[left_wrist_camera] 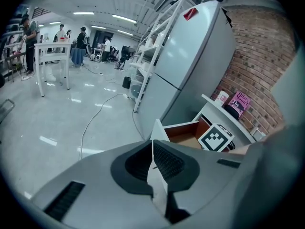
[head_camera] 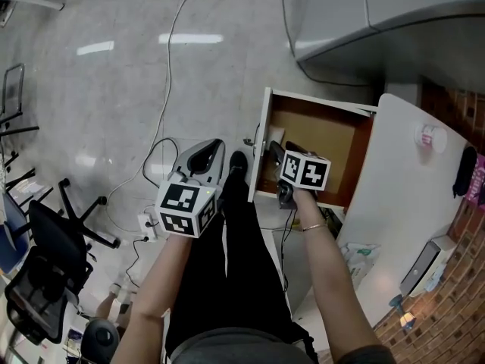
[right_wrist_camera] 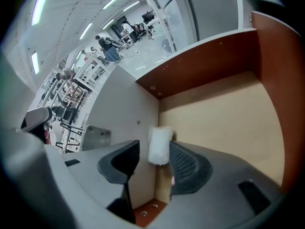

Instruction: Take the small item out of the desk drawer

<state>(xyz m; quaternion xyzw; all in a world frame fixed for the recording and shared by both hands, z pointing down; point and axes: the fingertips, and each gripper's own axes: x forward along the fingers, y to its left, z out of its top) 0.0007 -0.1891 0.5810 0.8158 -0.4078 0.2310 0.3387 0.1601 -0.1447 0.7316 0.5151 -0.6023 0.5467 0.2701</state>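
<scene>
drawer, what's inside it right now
A small white roll sits against the drawer's pale wall, between the right gripper's open jaws. The rest of the visible floor is bare wood; the gripper's body covers the nearest part.

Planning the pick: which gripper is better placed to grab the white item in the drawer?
Right: the right gripper sits in the drawer, jaws open, the white roll between them; the left gripper hangs outside it, shut.

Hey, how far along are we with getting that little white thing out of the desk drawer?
Done: the drawer stands open. In hand: the right gripper is inside it, jaws open around the small white item, not yet gripping. Left to do: close, lift it out. The left gripper is shut, outside the drawer.
</scene>
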